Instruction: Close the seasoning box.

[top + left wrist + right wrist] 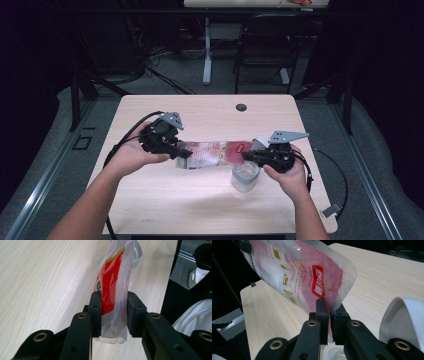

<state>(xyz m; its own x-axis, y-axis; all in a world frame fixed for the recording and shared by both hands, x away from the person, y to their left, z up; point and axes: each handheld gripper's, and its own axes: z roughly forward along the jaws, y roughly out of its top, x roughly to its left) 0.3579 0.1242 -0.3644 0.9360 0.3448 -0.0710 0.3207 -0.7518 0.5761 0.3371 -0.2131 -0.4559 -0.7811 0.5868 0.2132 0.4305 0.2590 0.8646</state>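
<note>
Spanning the gap between both tools, one plastic pouch (215, 154), red and white with gold pictograms, is held lengthwise above the wooden table (165, 200). Left gripper (176, 150): jaws clamped on one end of the pouch, film bunched between the pads. Right gripper (250, 157): jaws pinched together on the opposite end, directly over a clear glass cup (245, 177) standing on the table near the person's right hand (287, 175). Progress, judged: pouch lifted and positioned above the cup; something pale and grainy shows at the cup's bottom, though whether pouring has begun is uncertain. Remaining, probably: tipping or opening the pouch and emptying it. Markings: white characters on a red panel, illegible; beside it small lettering, possibly "SUGARMAN", uncertain.
</note>
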